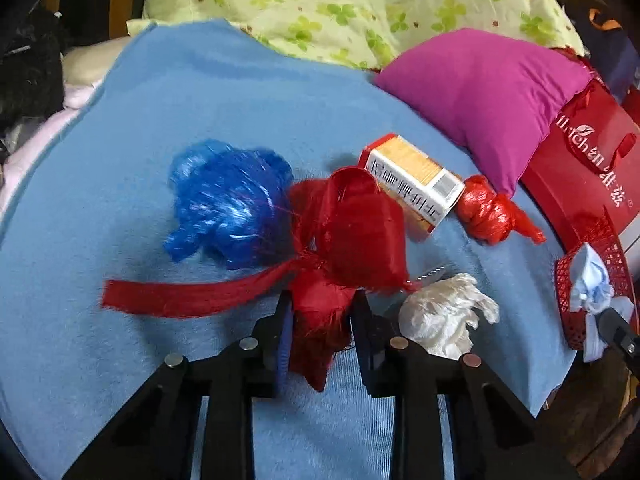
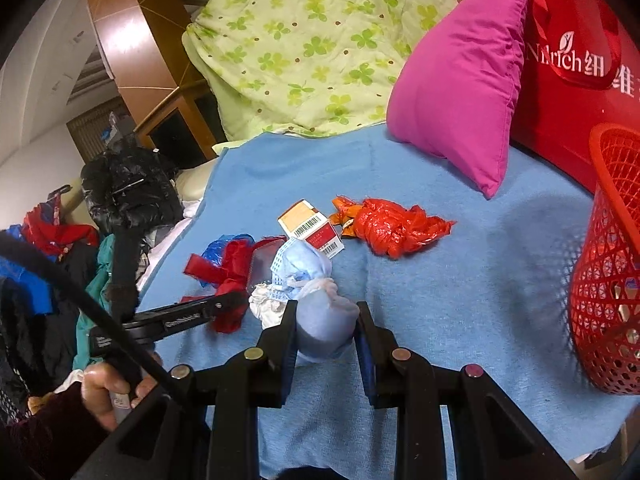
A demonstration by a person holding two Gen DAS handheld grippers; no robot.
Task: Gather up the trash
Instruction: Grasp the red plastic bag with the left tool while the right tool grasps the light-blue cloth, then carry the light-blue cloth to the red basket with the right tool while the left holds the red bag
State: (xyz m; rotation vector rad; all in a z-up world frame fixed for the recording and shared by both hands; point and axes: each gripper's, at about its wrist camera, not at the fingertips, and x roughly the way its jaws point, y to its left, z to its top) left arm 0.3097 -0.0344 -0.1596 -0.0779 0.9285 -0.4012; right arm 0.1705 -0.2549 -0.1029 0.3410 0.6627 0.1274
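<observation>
Left gripper (image 1: 320, 320) pinches the red ribbon (image 1: 340, 232) mid-frame: floppy, light, bunch it. Right gripper (image 2: 326, 320), nearly closed, squeezes the soft blue mask (image 2: 316, 292).

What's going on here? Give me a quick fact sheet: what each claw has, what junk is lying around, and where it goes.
surface: blue blanket
left gripper: closed on the red ribbon scrap
right gripper: closed on a light blue face mask, lifted off the blanket
loose trash: blue plastic wad, small carton, knotted red plastic bag, white crumpled tissue
bin: red mesh basket, at the right edge
behind: magenta pillow, red gift bag
</observation>
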